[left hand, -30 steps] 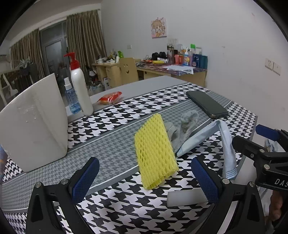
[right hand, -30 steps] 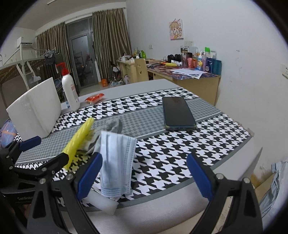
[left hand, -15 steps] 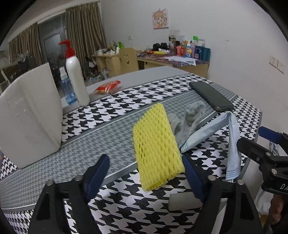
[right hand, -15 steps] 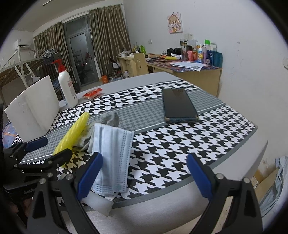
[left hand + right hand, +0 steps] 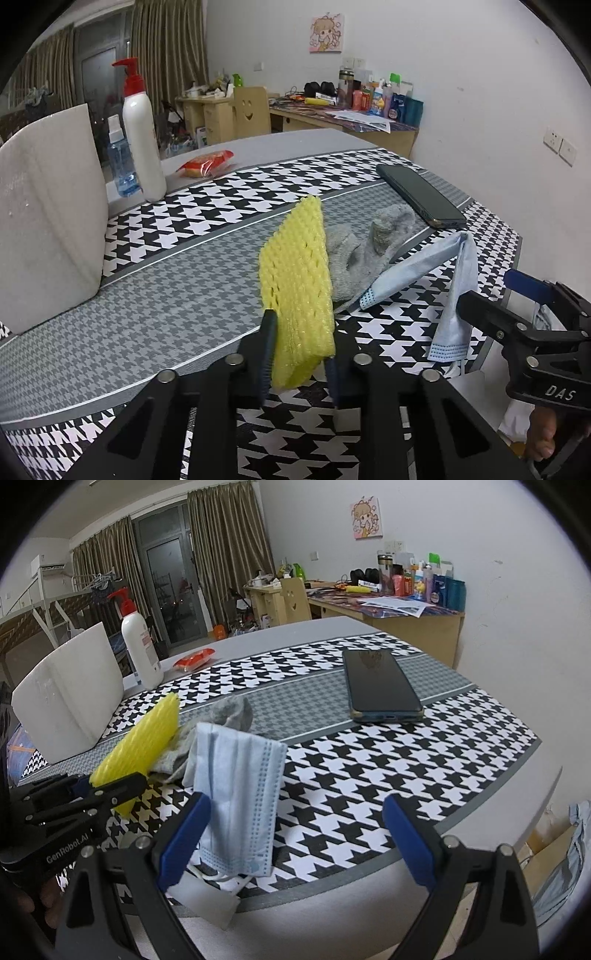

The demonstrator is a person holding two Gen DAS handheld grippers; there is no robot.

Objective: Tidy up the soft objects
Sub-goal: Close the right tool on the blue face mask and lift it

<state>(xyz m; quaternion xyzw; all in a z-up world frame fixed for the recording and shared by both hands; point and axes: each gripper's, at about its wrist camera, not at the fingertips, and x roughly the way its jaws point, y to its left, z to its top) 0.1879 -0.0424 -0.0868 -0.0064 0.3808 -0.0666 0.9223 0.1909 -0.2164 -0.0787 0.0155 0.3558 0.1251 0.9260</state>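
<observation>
Left gripper [image 5: 299, 347] closing on the yellow foam net [image 5: 295, 280]; right gripper [image 5: 295, 834] spread wide and empty.

The left gripper's 2 jaws were closing with the near end of the yellow foam net between them, pads pressed to both sides, the net standing on edge and tilted above the houndstooth table runner [image 5: 192, 295]; just beside it lay a grey sock [image 5: 373, 247], crumpled on the runner's grey band; a light blue face mask [image 5: 240, 786] draped over something near the table's front edge, touching the sock; the right gripper's blue pads [image 5: 184, 834] stood far apart with the mask just ahead of the left pad, not between them; a dark phone [image 5: 380, 686] lay flat, well apart from the soft things; a white foam block [image 5: 48, 214] and a pump bottle [image 5: 142, 140] stood at the far left.
</observation>
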